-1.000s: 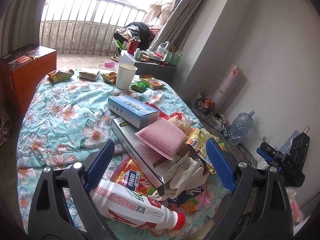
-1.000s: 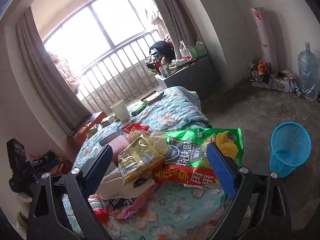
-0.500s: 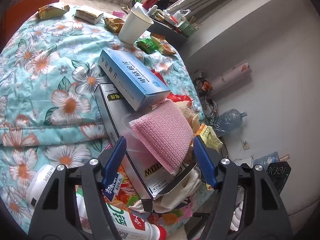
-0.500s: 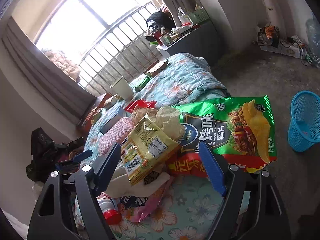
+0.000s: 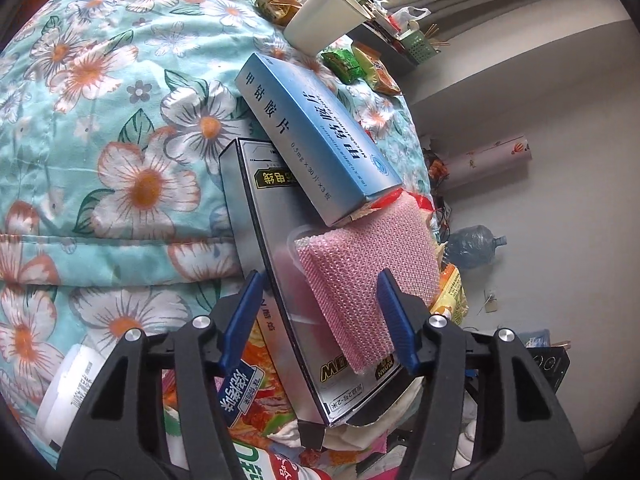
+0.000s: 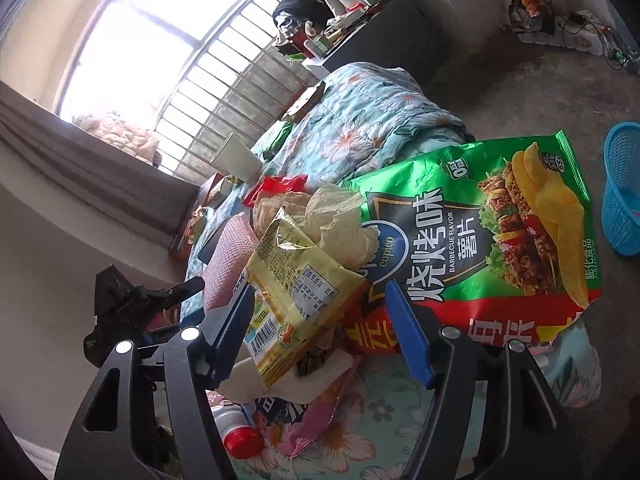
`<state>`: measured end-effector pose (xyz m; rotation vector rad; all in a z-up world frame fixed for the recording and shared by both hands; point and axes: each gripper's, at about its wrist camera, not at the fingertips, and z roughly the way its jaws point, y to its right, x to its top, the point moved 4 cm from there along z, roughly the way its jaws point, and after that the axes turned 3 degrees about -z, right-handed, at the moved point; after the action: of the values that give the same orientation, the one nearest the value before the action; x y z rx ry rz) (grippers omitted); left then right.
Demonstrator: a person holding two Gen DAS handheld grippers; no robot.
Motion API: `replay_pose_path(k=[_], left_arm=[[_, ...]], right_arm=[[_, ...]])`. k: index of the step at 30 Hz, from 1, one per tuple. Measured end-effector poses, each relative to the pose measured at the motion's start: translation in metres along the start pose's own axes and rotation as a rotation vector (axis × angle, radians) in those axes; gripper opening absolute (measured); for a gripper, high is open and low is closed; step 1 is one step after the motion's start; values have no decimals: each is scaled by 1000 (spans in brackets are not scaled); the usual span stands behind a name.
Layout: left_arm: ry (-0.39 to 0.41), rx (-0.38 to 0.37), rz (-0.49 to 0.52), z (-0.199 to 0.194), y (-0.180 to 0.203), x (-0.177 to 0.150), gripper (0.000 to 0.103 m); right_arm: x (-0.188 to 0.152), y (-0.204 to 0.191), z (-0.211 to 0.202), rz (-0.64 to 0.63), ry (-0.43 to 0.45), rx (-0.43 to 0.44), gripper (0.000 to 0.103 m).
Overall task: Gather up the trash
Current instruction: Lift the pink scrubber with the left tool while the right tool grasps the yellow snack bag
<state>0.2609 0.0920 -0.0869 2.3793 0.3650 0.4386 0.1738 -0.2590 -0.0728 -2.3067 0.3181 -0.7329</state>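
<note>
While your left gripper (image 5: 320, 316) sits open around the pink sponge (image 5: 368, 280) on the silver box (image 5: 288, 292), your right gripper (image 6: 324, 320) gapes around the yellow wrapper (image 6: 296, 296) beside the green chip bag (image 6: 480, 240)

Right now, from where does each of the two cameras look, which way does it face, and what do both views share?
Left wrist: sits behind the left gripper, looks down along its open blue fingers at the pink sponge lying on the silver box, on the floral bedspread.
Right wrist: sits behind the right gripper, looks across the bed toward the window; its open fingers flank the yellow snack wrapper, beside the green chip bag.
Shared: pink sponge, white paper cup, bedspread.
</note>
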Motion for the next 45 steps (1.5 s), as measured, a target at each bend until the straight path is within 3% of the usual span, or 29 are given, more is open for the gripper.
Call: replay_pose_path(k=[5, 7, 11, 13, 18, 20, 22, 23, 27, 30, 36, 45], left_arm=[[31, 2, 17, -7, 1, 2, 40], [38, -19, 28, -9, 4, 1, 27], [60, -25, 62, -12, 10, -1, 15], [78, -22, 89, -15, 13, -2, 1], [134, 23, 184, -33, 20, -8, 0], [146, 37, 260, -38, 29, -9, 15], [159, 79, 358, -44, 42, -9, 73], [164, 89, 430, -45, 53, -11, 77], [100, 148, 734, -28, 93, -16, 84], [-10, 198, 840, -1, 101, -16, 84], [-167, 278, 871, 33, 88, -11, 84], [-155, 282, 882, 30, 84, -15, 78]], right_arm=[[0, 0, 1, 7, -9, 7, 56], [0, 0, 0, 10, -13, 14, 52], [-1, 0, 1, 14, -18, 26, 43], [-2, -1, 0, 14, -20, 32, 40], [-1, -1, -4, 8, -13, 38, 38], [-2, 0, -5, 10, -13, 38, 38], [-1, 1, -5, 14, -15, 38, 38], [-1, 1, -5, 15, -15, 39, 38], [-1, 1, -4, 16, -15, 44, 38], [-2, 0, -2, 19, -18, 47, 38], [-2, -1, -1, 21, -19, 46, 38], [-2, 0, 4, 54, -42, 82, 37]])
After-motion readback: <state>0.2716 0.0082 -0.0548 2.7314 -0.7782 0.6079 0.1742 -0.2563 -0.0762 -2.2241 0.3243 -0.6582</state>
